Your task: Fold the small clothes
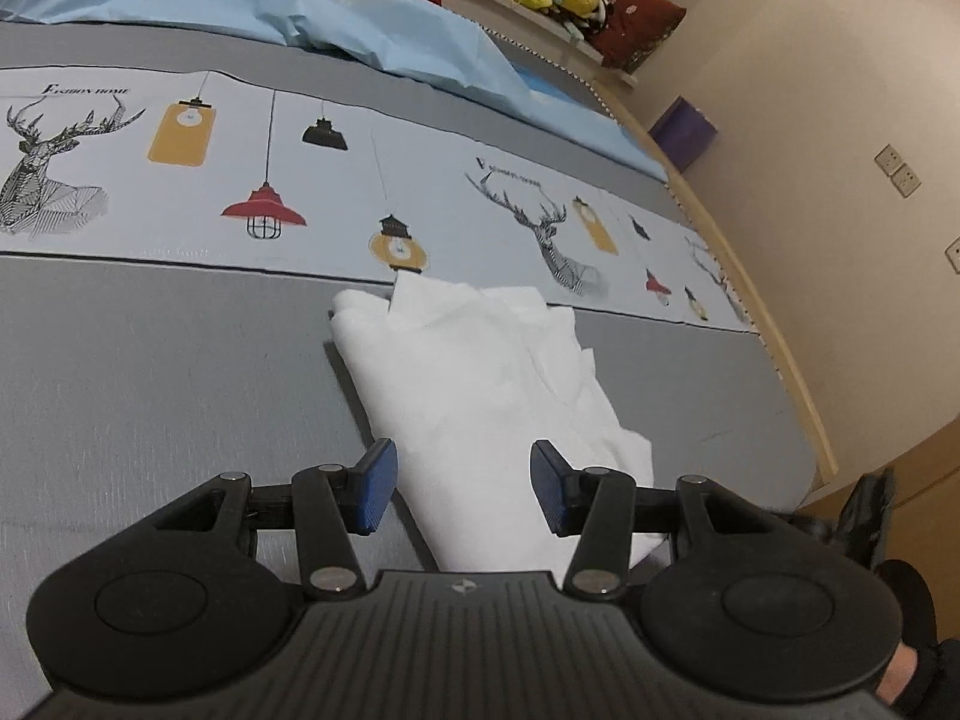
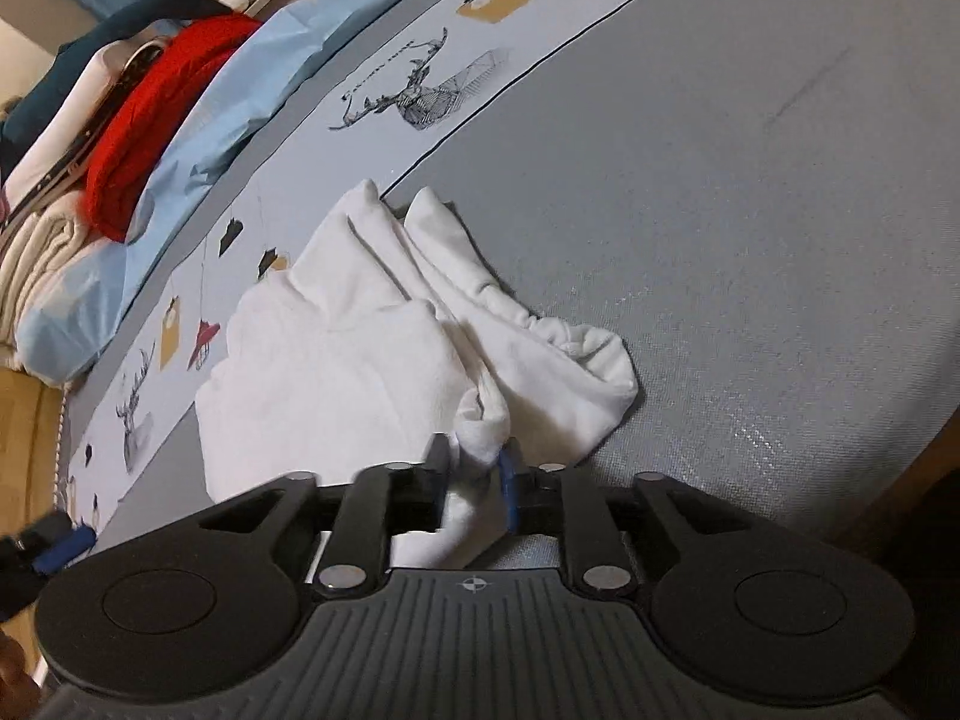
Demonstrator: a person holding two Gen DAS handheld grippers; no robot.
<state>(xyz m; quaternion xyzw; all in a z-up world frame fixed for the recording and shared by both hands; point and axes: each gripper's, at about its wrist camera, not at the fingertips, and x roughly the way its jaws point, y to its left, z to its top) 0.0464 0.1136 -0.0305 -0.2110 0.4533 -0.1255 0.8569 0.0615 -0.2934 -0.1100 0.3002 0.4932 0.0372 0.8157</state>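
Right wrist view: right gripper point(image 2: 477, 468) loosely straddles limp white cotton garment's point(image 2: 360, 360) corner; left gripper point(image 1: 463, 486) open, empty; pinch hems.

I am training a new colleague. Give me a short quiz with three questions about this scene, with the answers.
1. True or false: the left gripper has its jaws apart, with nothing pinched.
2. What colour is the garment on the bed cover?
3. What lies between the right gripper pads: (a) a fold of the garment, (b) the red cloth, (c) nothing?

Key: 1 true; 2 white; 3 a.
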